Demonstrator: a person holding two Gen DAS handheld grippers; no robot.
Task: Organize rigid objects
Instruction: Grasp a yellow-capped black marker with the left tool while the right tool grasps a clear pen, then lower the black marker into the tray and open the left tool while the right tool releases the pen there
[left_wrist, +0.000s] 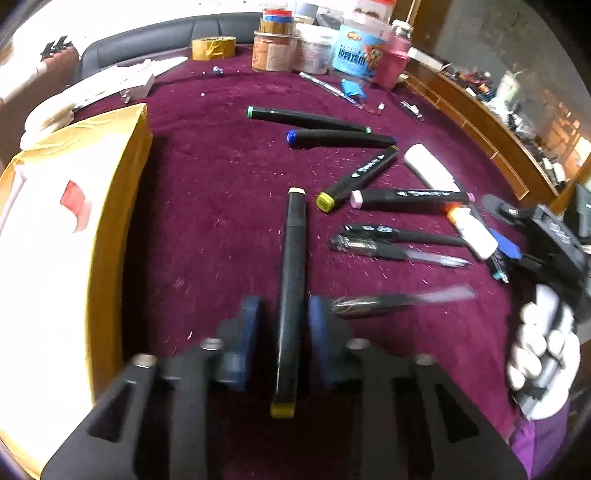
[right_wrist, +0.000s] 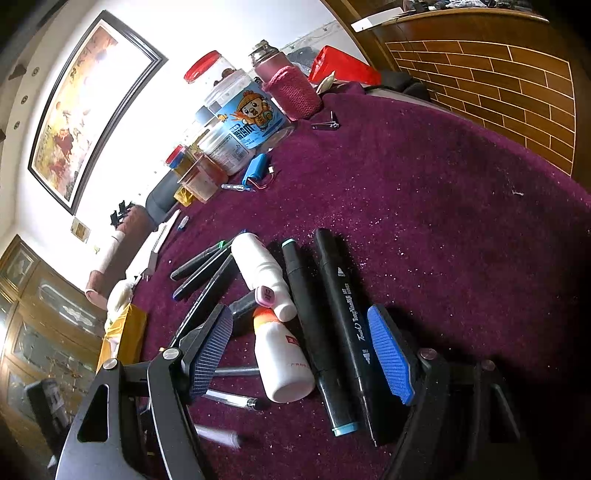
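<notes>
In the left wrist view a black marker with yellow caps (left_wrist: 291, 295) lies lengthwise on the purple cloth between the blue pads of my left gripper (left_wrist: 284, 328). The jaws stand open, with a gap showing at the left pad. A blurred clear pen (left_wrist: 402, 300) lies just right of it. Further off lie more black markers (left_wrist: 340, 139), two gel pens (left_wrist: 399, 243) and a white bottle (left_wrist: 474, 230). My right gripper (right_wrist: 299, 325) hangs open over the white bottle (right_wrist: 282, 363), a teal-capped marker (right_wrist: 317, 343) and a lettered black marker (right_wrist: 345, 317), its pads apart from them.
A yellow box (left_wrist: 125, 192) with white contents stands at the left. Jars (left_wrist: 273, 51), a tape roll (left_wrist: 213, 48) and a pink-sleeved bottle (left_wrist: 391, 59) line the back. A gloved hand (left_wrist: 535, 347) holds the right gripper. A blue battery pack (right_wrist: 255, 168) and nail clipper (right_wrist: 327, 123) lie on the cloth.
</notes>
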